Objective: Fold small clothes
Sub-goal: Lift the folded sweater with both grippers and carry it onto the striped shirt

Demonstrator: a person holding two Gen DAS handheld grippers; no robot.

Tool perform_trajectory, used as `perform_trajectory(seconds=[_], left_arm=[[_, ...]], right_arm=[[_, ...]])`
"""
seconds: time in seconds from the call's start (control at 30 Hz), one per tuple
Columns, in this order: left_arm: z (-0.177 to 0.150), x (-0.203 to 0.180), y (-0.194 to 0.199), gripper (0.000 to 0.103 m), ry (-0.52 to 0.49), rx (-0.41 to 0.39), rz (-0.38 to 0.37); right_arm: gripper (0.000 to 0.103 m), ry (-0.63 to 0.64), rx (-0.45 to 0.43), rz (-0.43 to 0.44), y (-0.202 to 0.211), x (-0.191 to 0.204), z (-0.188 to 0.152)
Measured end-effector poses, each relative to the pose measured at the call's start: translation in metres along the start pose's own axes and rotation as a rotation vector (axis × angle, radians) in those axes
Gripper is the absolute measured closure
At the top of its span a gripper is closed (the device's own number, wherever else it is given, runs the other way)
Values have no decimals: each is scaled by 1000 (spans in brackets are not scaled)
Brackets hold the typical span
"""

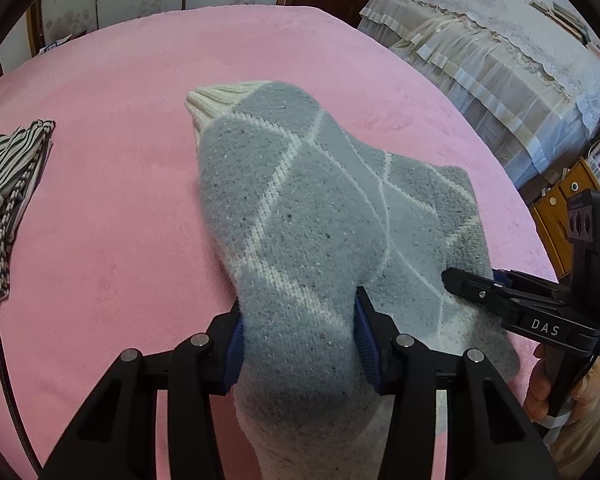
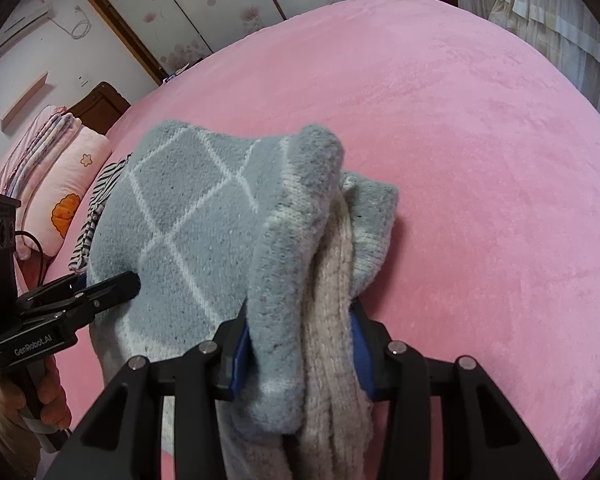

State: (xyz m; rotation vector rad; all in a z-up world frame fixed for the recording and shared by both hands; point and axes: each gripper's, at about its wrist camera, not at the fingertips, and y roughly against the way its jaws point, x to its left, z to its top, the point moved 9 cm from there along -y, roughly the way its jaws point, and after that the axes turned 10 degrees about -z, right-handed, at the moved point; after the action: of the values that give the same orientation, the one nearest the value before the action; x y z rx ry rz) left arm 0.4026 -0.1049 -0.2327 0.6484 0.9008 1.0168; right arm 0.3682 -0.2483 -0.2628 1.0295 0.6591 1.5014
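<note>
A small grey knitted garment (image 1: 300, 184) with white diamond lines and a cream ribbed edge lies partly lifted off the pink bed cover (image 1: 120, 100). My left gripper (image 1: 300, 320) is shut on a bunched near edge of it, blue pads pressing both sides. To its right, my right gripper (image 1: 460, 284) bites the same near edge. In the right wrist view the right gripper (image 2: 300, 332) is shut on a thick fold of the garment (image 2: 188, 208), grey outside and cream inside. The left gripper (image 2: 112, 286) reaches in from the left there.
A striped black and white cloth (image 1: 8, 200) lies crumpled at the left of the bed. Pillows (image 2: 72, 184) are stacked by the headboard. Lace-covered furniture (image 1: 500, 60) stands beyond the bed's right side. A hand (image 1: 572, 396) holds the right gripper's handle.
</note>
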Motion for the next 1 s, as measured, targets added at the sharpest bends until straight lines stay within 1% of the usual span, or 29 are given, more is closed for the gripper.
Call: perform_trajectory(seconds=[0.13, 0.33, 0.6, 0.73, 0.83, 0.93, 1.0], left_arm=[[1, 0, 6, 61, 5, -10, -11], [2, -6, 25, 63, 31, -13, -39], [1, -11, 71, 63, 46, -45, -42], [1, -1, 104, 63, 58, -82, -30], [1, 16, 132, 63, 73, -111, -14], [2, 45, 161, 63, 99, -133, 4], [4, 72, 182, 63, 110, -149, 24]], right_arm=[[62, -13, -2, 4, 4, -4, 0], [62, -24, -10, -2, 22, 0, 1], [63, -38, -6, 2, 51, 12, -3], [63, -35, -16, 19, 65, 33, -3], [63, -26, -25, 44, 73, 62, 1], [63, -4, -32, 78, 77, 102, 12], [63, 6, -34, 98, 76, 127, 20]])
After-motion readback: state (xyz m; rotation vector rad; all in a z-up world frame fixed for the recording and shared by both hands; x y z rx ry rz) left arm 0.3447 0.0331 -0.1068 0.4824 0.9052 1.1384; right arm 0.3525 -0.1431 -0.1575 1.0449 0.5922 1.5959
